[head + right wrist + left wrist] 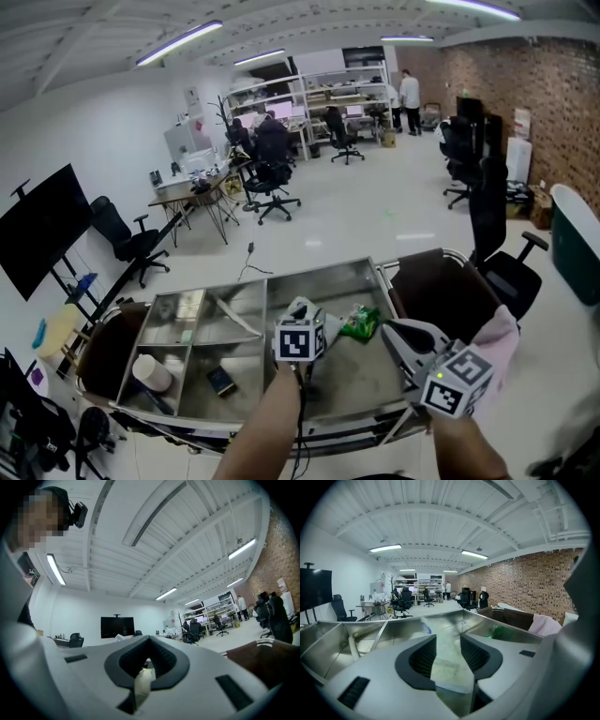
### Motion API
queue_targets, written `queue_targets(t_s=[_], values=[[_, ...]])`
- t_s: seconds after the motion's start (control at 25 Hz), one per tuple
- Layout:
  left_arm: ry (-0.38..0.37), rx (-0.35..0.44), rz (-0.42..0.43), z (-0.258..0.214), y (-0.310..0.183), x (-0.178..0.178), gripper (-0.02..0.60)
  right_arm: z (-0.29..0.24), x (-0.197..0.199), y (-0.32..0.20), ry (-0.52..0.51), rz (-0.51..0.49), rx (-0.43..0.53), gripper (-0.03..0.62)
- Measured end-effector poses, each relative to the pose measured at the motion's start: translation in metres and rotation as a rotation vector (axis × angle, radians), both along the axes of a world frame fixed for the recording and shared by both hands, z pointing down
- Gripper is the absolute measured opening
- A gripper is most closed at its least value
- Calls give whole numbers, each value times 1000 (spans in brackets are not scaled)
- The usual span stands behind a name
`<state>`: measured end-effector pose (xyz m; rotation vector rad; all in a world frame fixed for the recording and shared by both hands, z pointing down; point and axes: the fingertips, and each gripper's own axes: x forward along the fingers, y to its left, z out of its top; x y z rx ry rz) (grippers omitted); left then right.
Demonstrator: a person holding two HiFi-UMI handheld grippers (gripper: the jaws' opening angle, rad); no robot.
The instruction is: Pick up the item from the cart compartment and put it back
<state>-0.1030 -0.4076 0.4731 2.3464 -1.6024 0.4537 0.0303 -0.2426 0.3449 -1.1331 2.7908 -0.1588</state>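
The crumpled green packet (360, 323) lies in the large right compartment of the cart (309, 281), just beside the left gripper (306, 313), whose 2 jaws stand apart and empty. The jaws of the right gripper (394, 332) are closed on nothing.

Right cart compartment (354, 371) floor mostly bare; green packet (359, 323) near far wall; divider (266, 314) bounds left.

Open-plan room. White ribbed ceiling (309, 19) with tube lights (178, 42). White walls (103, 131) left and rear; brick wall (534, 84) right. Pale glossy floor (375, 202). Black screen (42, 230) on stand, left. Black office chairs (131, 242), desks (187, 192), rear shelves (328, 89); person (410, 92) standing far back.
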Motion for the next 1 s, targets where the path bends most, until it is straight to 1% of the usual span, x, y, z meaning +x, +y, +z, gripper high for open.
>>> queue_targets(t_s=[0.04, 0.08, 0.16, 0.24, 0.4, 0.52, 0.6, 0.84, 0.88, 0.92, 0.96, 1.0], values=[[-10, 6, 0, 0, 0, 0, 183, 1, 0, 0, -1, -1, -1, 15], [-24, 8, -2, 1, 0, 0, 195, 1, -1, -1, -1, -2, -1, 15], [-45, 2, -9, 3, 1, -3, 195, 2, -2, -1, -2, -5, -1, 15], [-47, 0, -17, 3, 2, -5, 195, 2, -1, -1, -3, -4, -1, 15], [-35, 31, -16, -6, 4, -4, 195, 2, 0, -1, 8, 5, 5, 15], [-33, 65, -34, -15, 7, -7, 195, 4, -2, -1, 26, 6, 5, 15], [-27, 71, -43, -17, 10, -10, 195, 4, -3, 1, 30, 7, 3, 15], [-9, 114, -50, -30, 17, -13, 191, 2, -1, 1, -9, 4, -6, 15], [-1, 129, -53, -34, 19, -13, 130, 2, 0, 1, -13, 6, -5, 15], [5, 142, -57, -37, 20, -14, 21, 2, 0, 1, -16, 8, -3, 15], [10, 148, -58, -39, 22, -15, 0, 2, 0, 0, -19, 10, -2, 15], [15, 147, -57, -40, 23, -16, 0, 1, 0, 1, -22, 12, -1, 15]])
